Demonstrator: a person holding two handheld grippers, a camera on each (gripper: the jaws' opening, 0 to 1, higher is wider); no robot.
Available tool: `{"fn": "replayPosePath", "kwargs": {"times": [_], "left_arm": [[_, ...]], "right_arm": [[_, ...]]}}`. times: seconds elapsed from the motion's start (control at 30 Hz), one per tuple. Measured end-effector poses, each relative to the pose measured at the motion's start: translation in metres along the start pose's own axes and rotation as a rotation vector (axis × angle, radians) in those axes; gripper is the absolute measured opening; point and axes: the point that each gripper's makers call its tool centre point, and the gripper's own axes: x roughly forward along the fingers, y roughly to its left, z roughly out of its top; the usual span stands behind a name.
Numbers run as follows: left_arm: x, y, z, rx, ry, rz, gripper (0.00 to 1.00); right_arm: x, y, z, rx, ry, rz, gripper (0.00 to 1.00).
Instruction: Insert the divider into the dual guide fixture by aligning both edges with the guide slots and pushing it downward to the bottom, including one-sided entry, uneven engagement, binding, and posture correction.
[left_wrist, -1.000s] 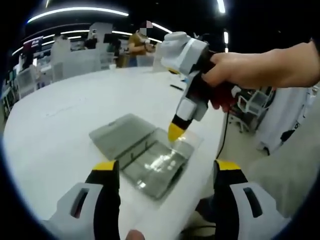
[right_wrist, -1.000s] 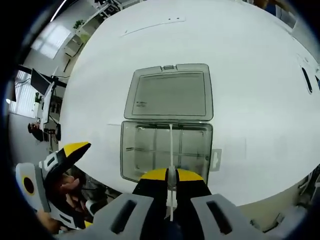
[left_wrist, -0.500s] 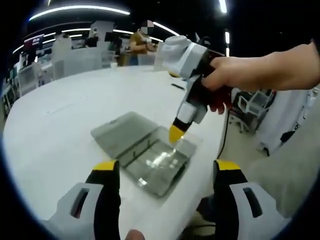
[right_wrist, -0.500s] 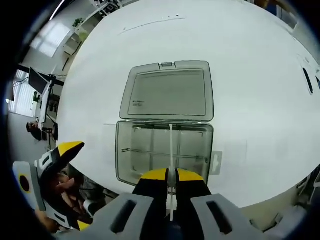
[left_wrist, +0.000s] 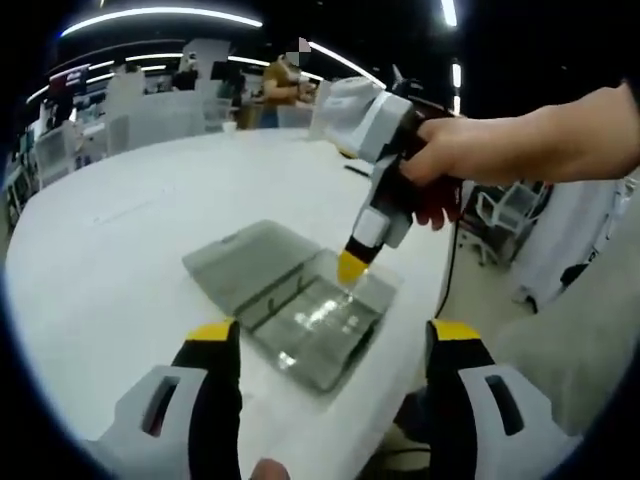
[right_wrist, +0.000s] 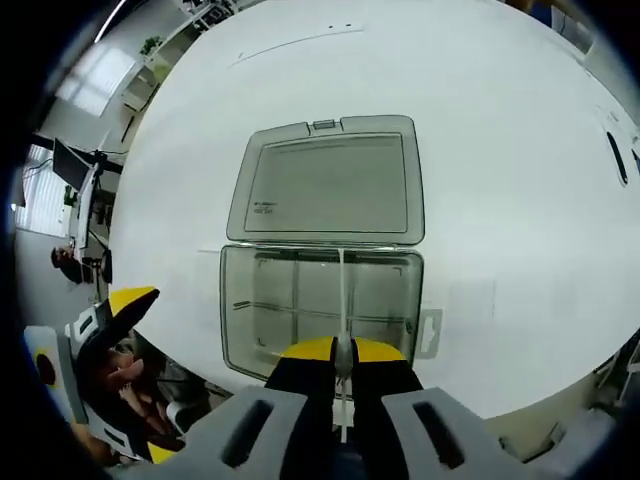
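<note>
Surface: plain white. Fixture box: clear smoke-grey plastic, open lid the same grey. Divider: thin, translucent white. Right claw: yellow tips, black jaws, white-and-grey body. Left claw: yellow tips on black, white housing.

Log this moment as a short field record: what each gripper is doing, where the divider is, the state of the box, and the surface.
right gripper: shut on the divider, over the box's near side
divider: thin clear strip held edge-on, reaching into the open tray; depth of seating cannot be told
left gripper: open, empty, held back from the box
box: clear plastic, lid folded flat open behind the tray
surface: white round table
</note>
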Motion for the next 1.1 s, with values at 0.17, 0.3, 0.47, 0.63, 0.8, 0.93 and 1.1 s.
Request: {"fn": "replayPosePath", "kwargs": {"times": [0.17, 0.3, 0.47, 0.63, 0.8, 0.93, 1.1], "left_arm": [[-0.001, 0.003, 0.0, -0.008, -0.002, 0.005, 0.73], [-0.001, 0.004, -0.001, -0.008, 0.001, 0.005, 0.73], [-0.002, 0.006, -0.001, -0.017, -0.003, 0.008, 0.73], [-0.004, 0.009, -0.003, -0.022, -0.001, 0.015, 0.73], [-0.004, 0.01, -0.003, -0.025, -0.002, 0.017, 0.72], [-0.005, 0.01, -0.002, -0.024, -0.003, 0.018, 0.72], [-0.004, 0.011, -0.001, -0.025, -0.004, 0.018, 0.72]], "right_arm": [[0.002, 0.0, -0.003, -0.003, 0.006, -0.003, 0.0], [0.006, -0.003, -0.001, -0.001, 0.01, -0.007, 0.0], [0.009, -0.004, -0.003, 0.001, 0.018, -0.013, 0.0], [0.011, -0.004, -0.003, -0.004, 0.023, -0.017, 0.0], [0.013, -0.004, -0.002, -0.004, 0.031, -0.019, 0.0], [0.013, -0.003, -0.003, -0.004, 0.037, -0.02, 0.0], [0.014, -0.004, -0.003, -0.004, 0.05, -0.03, 0.0]]}}
